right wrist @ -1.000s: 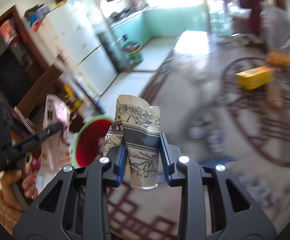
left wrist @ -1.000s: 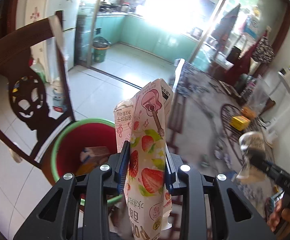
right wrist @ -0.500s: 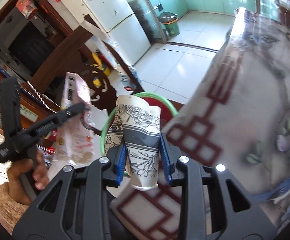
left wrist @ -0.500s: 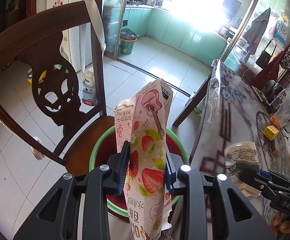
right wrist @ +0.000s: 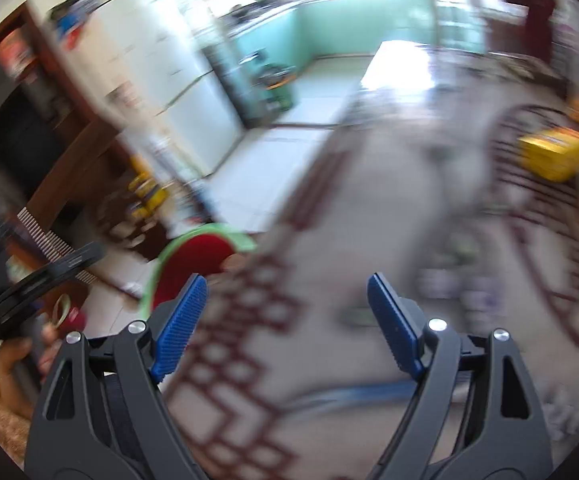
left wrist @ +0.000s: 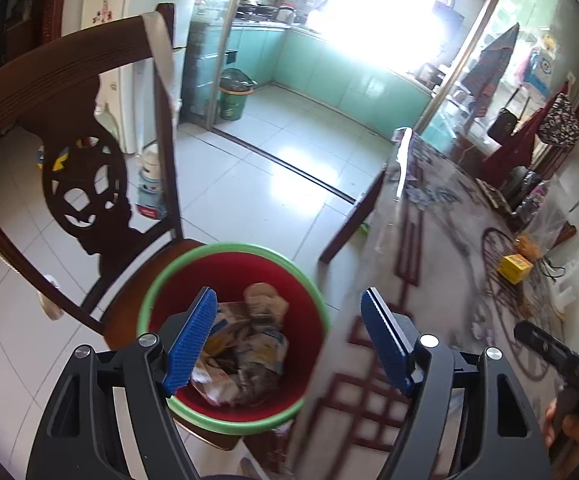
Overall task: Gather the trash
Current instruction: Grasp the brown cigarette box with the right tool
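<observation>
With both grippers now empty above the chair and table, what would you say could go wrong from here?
1. The red bucket with the green rim sits on the dark wooden chair, close to the patterned table; a nudge from the left gripper, open just above it, might tip it.
2. The right wrist view is heavily blurred, so the open right gripper may clip the table edge.

Bright daylight, blown-out glare from the kitchen window (left wrist: 373, 12), heavy motion blur in right view, fisheye-bent edges
</observation>
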### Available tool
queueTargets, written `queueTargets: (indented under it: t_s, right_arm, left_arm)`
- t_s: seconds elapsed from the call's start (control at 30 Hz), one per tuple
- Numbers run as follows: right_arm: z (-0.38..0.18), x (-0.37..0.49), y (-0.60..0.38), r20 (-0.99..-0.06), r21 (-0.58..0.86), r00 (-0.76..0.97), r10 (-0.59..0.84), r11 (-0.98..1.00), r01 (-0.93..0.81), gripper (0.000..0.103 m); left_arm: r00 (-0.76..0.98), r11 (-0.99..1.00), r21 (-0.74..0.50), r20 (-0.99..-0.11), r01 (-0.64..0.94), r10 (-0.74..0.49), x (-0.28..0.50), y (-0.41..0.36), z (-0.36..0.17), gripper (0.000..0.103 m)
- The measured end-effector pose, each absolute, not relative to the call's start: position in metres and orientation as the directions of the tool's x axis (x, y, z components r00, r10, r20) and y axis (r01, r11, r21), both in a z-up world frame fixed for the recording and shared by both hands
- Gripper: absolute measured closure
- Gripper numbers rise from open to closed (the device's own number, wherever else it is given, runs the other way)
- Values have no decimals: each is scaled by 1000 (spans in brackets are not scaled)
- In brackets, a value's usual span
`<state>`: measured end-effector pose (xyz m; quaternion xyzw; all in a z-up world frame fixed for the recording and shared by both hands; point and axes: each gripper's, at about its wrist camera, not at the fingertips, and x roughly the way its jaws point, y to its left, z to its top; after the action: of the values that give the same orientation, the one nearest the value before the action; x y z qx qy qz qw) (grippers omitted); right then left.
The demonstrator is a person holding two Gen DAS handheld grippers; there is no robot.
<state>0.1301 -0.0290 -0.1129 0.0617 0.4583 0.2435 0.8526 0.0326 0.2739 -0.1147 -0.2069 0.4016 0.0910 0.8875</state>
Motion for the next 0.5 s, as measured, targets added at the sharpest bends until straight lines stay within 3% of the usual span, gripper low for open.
queueTargets:
  t_s: [0.2, 0.33, 0.5]
  right_arm:
    - [-126, 177, -173, -778, 243, 596, 198, 970, -5, 21]
    - [-150, 214, -255, -825, 172, 565, 19, 960, 220, 20]
    - [-184, 253, -288, -862, 140, 507, -22, 950, 279, 20]
  left_arm:
    - [658, 919, -317, -748, -234, -90, 38, 227, -115, 32]
    - [634, 934, -310, -762, -180, -131, 44, 198, -123, 32]
    - [593, 950, -283, -790, -130, -154, 53, 167, -135, 32]
